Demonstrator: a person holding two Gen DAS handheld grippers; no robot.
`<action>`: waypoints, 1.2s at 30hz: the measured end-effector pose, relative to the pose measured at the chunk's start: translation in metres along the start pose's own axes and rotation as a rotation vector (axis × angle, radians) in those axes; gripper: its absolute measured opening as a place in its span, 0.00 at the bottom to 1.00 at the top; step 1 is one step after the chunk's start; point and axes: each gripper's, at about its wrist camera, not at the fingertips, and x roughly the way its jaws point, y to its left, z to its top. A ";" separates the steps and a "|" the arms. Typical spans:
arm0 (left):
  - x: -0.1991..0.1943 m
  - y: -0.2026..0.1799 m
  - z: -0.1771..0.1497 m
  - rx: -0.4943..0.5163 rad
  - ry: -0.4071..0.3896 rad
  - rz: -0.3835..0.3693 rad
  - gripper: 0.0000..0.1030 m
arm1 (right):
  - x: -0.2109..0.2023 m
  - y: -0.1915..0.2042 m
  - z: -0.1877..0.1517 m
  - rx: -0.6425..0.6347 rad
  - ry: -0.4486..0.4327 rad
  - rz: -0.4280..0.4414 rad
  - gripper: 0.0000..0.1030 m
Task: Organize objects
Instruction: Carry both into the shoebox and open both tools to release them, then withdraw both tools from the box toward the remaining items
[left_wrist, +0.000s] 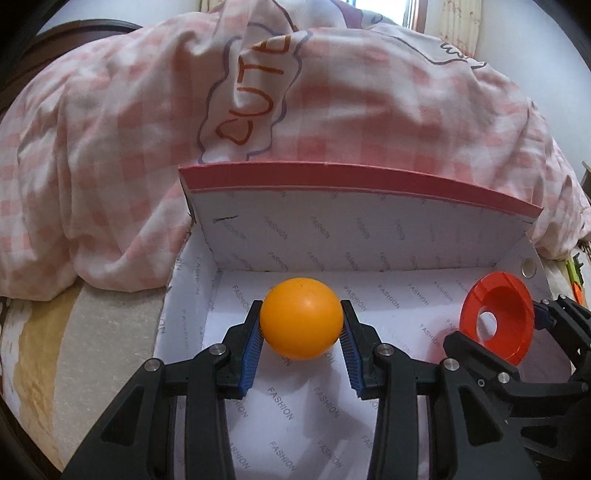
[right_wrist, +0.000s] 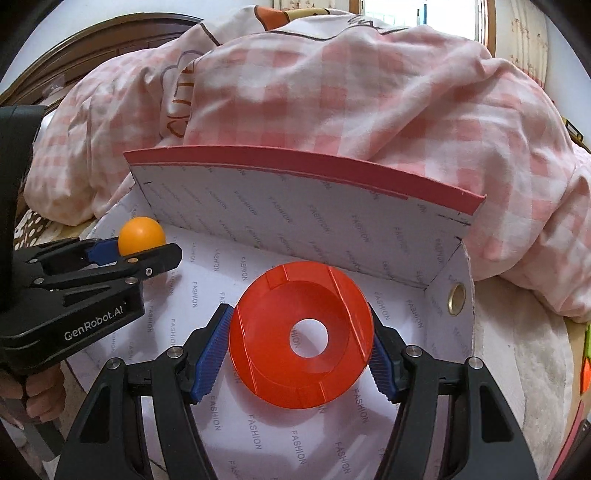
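Note:
My left gripper (left_wrist: 301, 326) is shut on an orange ball (left_wrist: 301, 317) and holds it over the inside of an open white box (left_wrist: 369, 240) printed with "FASHION". My right gripper (right_wrist: 301, 341) is shut on a red plastic ring (right_wrist: 280, 369) with a round hole in its middle, also over the box floor. In the left wrist view the ring (left_wrist: 502, 321) and the right gripper (left_wrist: 513, 328) show at the right. In the right wrist view the ball (right_wrist: 142, 234) and the left gripper (right_wrist: 140, 247) show at the left.
The box's lid (right_wrist: 306, 166) with a red edge stands up at the back. A pink checked quilt (left_wrist: 332, 92) is heaped behind the box. A cream fleece blanket (left_wrist: 92, 332) lies under it. A brass eyelet (right_wrist: 457, 293) sits in the box's right wall.

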 end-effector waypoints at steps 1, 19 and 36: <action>0.000 -0.001 0.000 -0.001 0.002 0.003 0.38 | 0.001 0.000 0.000 -0.002 0.004 -0.003 0.66; -0.005 -0.021 -0.010 0.065 0.040 0.028 0.53 | -0.005 0.024 -0.011 -0.095 0.027 -0.051 0.84; -0.073 -0.039 -0.041 0.085 -0.032 -0.020 0.57 | -0.070 0.011 -0.028 0.016 -0.097 0.037 0.84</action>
